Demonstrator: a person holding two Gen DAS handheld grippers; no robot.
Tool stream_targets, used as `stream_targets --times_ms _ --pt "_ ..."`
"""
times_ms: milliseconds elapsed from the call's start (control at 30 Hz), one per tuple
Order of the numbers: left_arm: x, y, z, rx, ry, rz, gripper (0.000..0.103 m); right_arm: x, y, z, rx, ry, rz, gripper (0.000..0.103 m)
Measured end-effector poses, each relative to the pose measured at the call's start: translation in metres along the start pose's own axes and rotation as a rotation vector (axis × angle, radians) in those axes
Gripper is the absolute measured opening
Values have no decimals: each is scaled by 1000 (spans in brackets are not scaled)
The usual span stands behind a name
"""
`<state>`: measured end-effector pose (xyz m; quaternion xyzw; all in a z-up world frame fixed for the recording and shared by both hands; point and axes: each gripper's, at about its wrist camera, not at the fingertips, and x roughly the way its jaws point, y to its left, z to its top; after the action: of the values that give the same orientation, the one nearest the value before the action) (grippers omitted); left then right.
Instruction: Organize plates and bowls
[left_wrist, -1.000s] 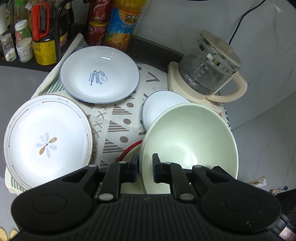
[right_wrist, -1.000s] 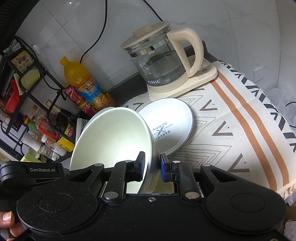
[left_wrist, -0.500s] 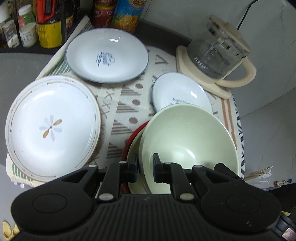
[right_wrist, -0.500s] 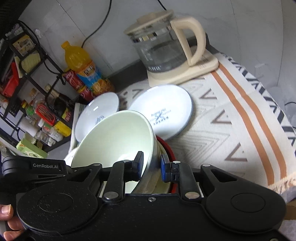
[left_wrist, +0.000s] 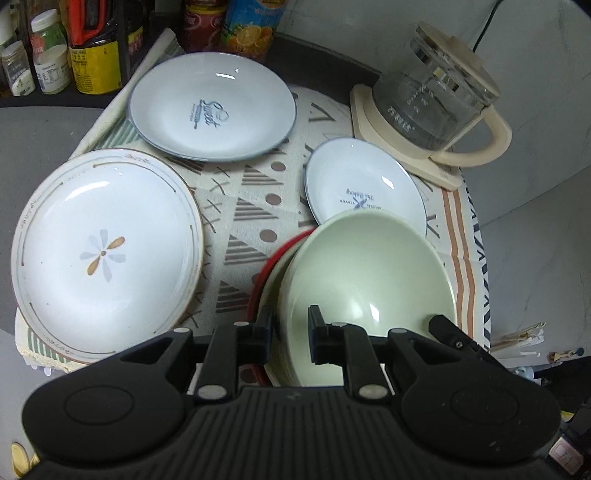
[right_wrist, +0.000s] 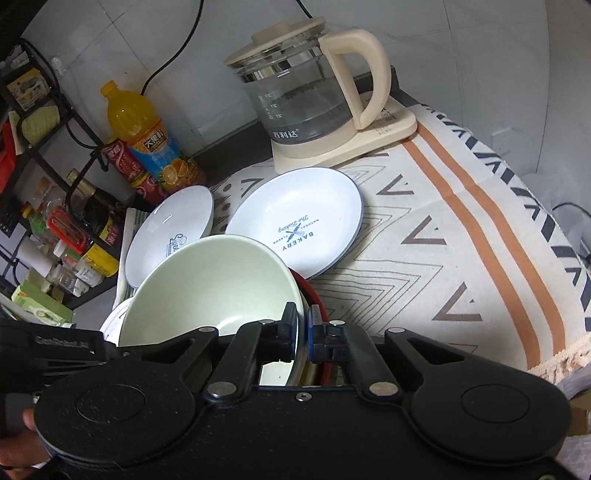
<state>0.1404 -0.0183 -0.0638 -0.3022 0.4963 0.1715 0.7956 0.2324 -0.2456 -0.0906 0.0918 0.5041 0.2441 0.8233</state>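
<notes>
Left wrist view: my left fingers straddle the near rim of the pale green ceramic bowl, one finger outside the wall and one inside, pinching the rim. The bowl sits tilted, directly ahead of me, over a cream bowl with a red rim that peeks out on its left side. Whether the green bowl has fully settled into that one I cannot tell. Well apart to the left lies the large white plate with a flower motif; farther off is the pale blue plate lettered "Sweet", and just beyond the bowl the smaller pale blue "Bakery" plate, all on the patterned cloth over the tabletop.

Right wrist view: my right fingers are closed on the opposite side of the same green bowl's rim, the wall clamped between the blue pads. The glass kettle with a cream handle stands behind.

I judge the coming move turns on straight down: the red-rimmed bowl lies beneath the green one, both hands equally near, so the two must lower evenly to nest it.
</notes>
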Motion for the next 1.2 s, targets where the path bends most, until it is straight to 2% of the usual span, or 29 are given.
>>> stream_targets --times_ms 167,333,400,467,633,767,833,867,900,1033,1200 --pt "-11 3 4 12 -51 -32 31 0 8 -1 -35 -11 -20 7" --pt "-11 9 4 0 -47 -26 32 0 7 0 -27 0 -22 7" --pt "-13 10 3 3 -52 -22 35 -4 7 0 -14 -6 -14 11" --pt "-16 10 2 9 -64 -14 44 -9 10 1 -36 -14 -16 12" --pt "-22 13 -1 25 -88 -8 55 -19 12 3 -45 -29 5 19" --pt "-31 17 -4 32 -116 15 68 -26 16 2 -42 -38 23 31" --pt "-37 21 -5 32 -134 30 73 -31 19 2 -49 -49 30 46" --pt "-40 23 -6 30 -142 34 75 -34 21 2 -52 -55 31 56" --pt "-43 25 -6 29 -149 34 76 -36 22 2 -57 -62 33 61" --pt "-53 35 -11 23 -179 36 82 -42 26 1 -67 -71 69 65" --pt "-63 50 -20 -1 -201 53 83 -47 29 -5 -60 -82 81 83"
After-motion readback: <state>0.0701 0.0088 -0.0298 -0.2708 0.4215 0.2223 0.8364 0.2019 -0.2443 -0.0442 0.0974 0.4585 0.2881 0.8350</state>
